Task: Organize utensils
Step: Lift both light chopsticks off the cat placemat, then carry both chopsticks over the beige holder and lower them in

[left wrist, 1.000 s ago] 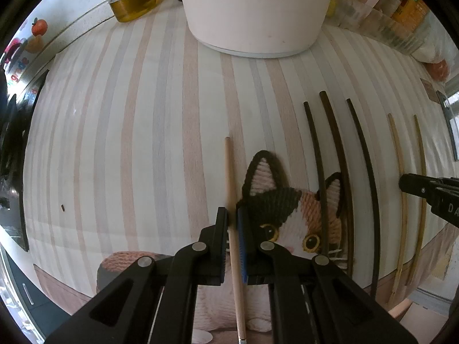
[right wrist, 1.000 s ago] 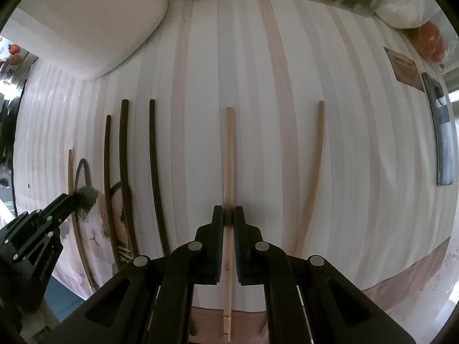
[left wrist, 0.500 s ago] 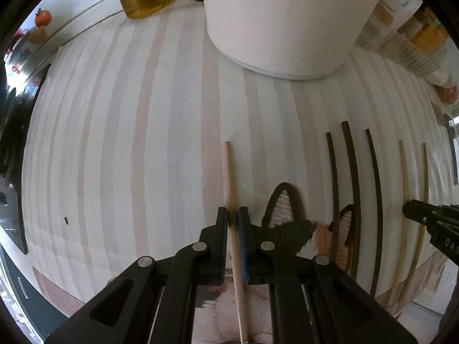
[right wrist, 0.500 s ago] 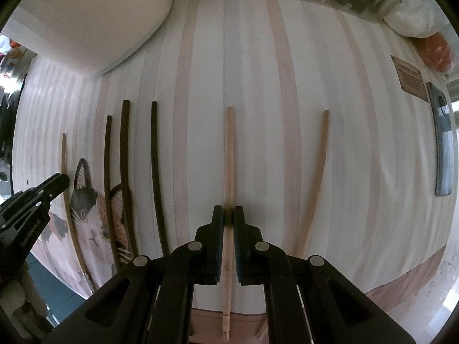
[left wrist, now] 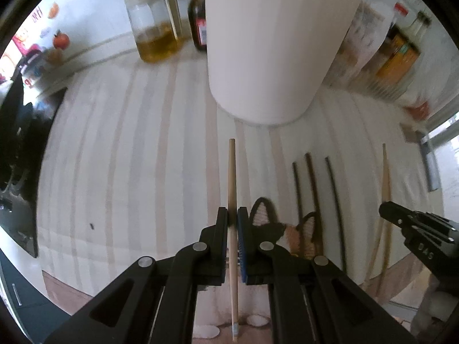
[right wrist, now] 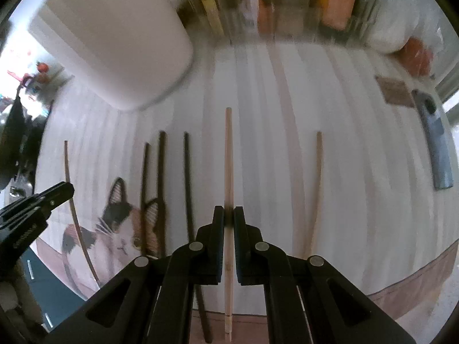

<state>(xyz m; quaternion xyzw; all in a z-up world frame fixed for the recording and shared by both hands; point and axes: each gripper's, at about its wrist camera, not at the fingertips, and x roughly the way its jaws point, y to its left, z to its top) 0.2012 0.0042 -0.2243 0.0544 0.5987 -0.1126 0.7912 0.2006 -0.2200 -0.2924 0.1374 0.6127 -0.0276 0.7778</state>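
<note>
My left gripper (left wrist: pixel 232 219) is shut on a light wooden chopstick (left wrist: pixel 231 177) and holds it above the striped cloth, pointing at a tall white container (left wrist: pixel 272 43). My right gripper (right wrist: pixel 228 216) is shut on another light wooden chopstick (right wrist: pixel 228 157), also lifted. Three dark chopsticks (right wrist: pixel 160 177) lie side by side on the cloth, partly over a cat-face coaster (right wrist: pixel 120 223). One more light chopstick (right wrist: pixel 317 177) lies to the right. The white container also shows in the right wrist view (right wrist: pixel 114 37). The right gripper appears in the left wrist view (left wrist: pixel 416 229).
An oil jug (left wrist: pixel 155 28) and a dark bottle (left wrist: pixel 198 20) stand behind the container. Packets and jars (left wrist: pixel 396 57) line the back right. A phone (right wrist: pixel 436 140) and a brown card (right wrist: pixel 396 94) lie at the right. A black stove (left wrist: pixel 14 157) is on the left.
Both grippers have risen and tilted up with their chopsticks; the container and back shelf now fill more of the view. The left gripper has moved left, off the cat coaster.
</note>
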